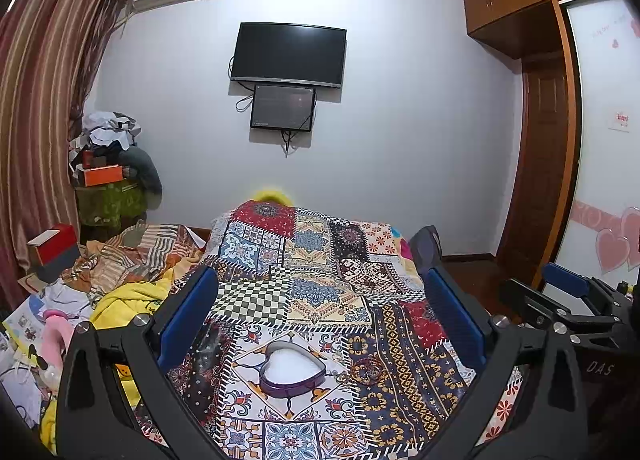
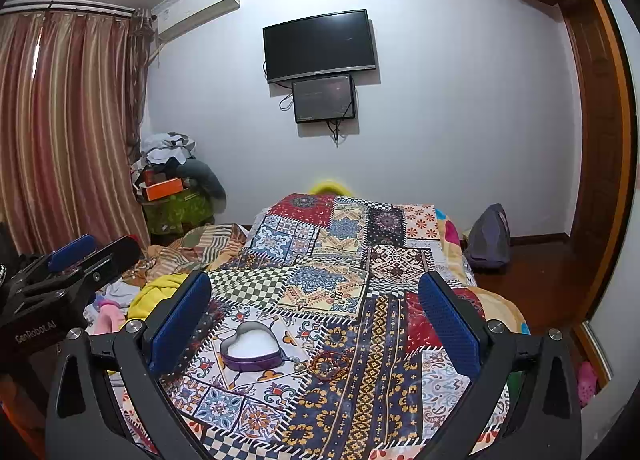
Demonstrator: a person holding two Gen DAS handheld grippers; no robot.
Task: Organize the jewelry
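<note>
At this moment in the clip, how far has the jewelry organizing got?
Barely begun. Done: the heart-shaped box sits open on the patchwork cloth, showing only its white lining. In hand: nothing; the left gripper and right gripper are both open above the cloth. Left: the beaded bracelet lies beside the box, outside it.

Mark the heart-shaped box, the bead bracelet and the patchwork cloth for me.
heart-shaped box [image 2: 251,343]: right wrist view, on its white lining.
bead bracelet [image 2: 330,366]: right wrist view, on the reddish bead loop beside the box.
patchwork cloth [image 1: 260,300]: left wrist view, on a bare checkered patch.
</note>
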